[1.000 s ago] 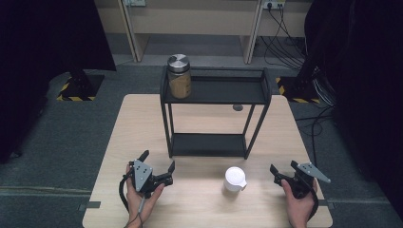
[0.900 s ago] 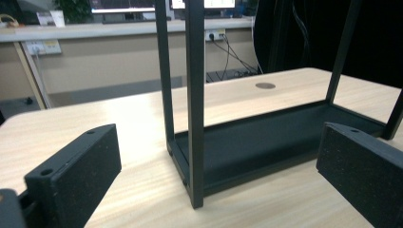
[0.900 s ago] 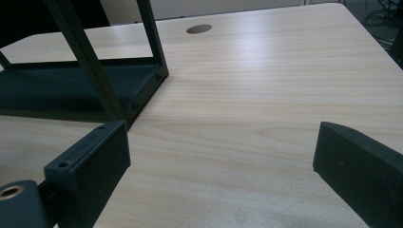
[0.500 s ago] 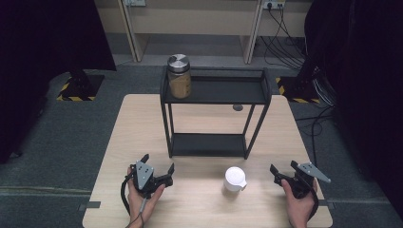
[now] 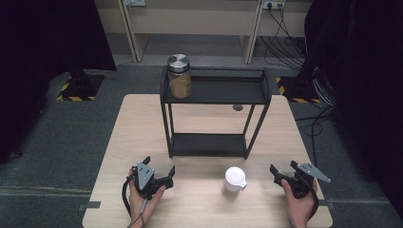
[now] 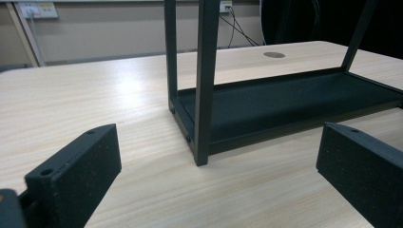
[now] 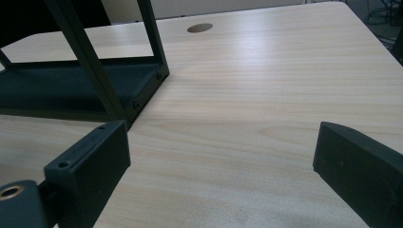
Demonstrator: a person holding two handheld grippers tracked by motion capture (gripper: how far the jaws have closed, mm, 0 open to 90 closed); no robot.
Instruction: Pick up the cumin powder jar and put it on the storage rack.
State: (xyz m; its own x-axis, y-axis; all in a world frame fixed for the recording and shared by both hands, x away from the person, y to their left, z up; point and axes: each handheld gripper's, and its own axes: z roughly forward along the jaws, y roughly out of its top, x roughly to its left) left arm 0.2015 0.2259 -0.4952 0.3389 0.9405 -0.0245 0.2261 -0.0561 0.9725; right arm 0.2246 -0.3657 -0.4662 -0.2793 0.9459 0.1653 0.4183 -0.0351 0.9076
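Both tongs rest apart-jawed near the worktop's (image 5: 119,142) six-o'clock edge: left tongs (image 5: 159,172) at seven, right tongs (image 5: 284,171) at five. The white cup (image 5: 234,179) sits between them, nearer the right. Bare wood surrounds it. Beyond, at twelve, the black shelf (image 5: 216,90) carries a jar (image 5: 179,76).

black shelf rack (image 5: 214,116) mid-table (two-tiered), white cup (image 5: 235,178) before it

Left claw (image 5: 159,167) seems to have edged slightly toward the person.
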